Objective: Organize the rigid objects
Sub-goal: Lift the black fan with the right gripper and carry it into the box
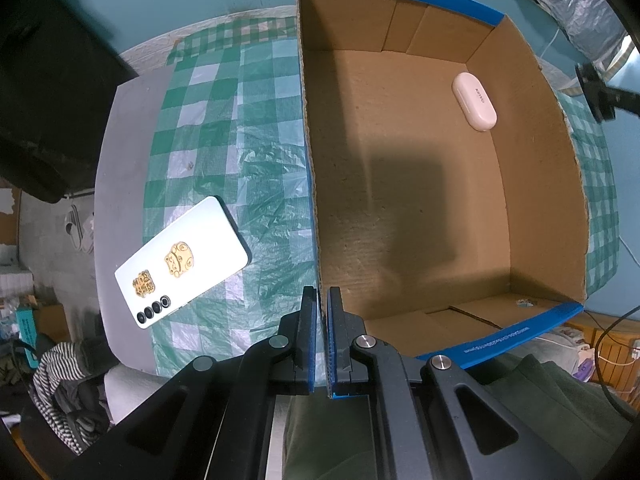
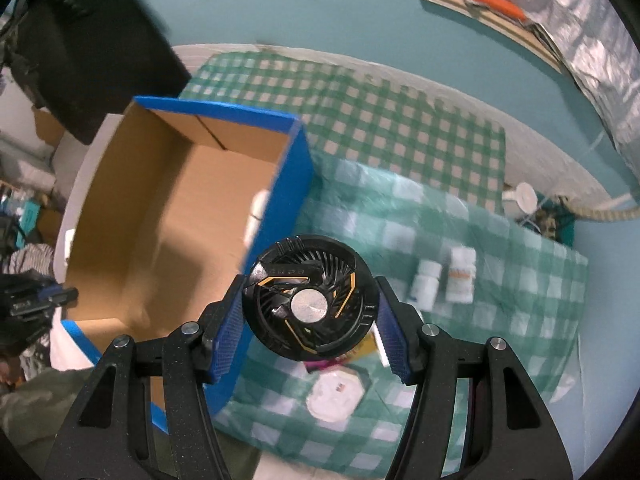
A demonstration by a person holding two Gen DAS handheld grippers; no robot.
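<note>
I see a box [image 1: 400, 200] of rough brown cardboard with smooth blue outsides. The earbud case [image 1: 474, 101] is shiny white plastic. The fan [image 2: 310, 297] I hold is black plastic with a dull metal middle. A crinkly, shiny plastic sheet [image 1: 264, 200] covers the checked cloth [image 2: 400, 120].
</note>
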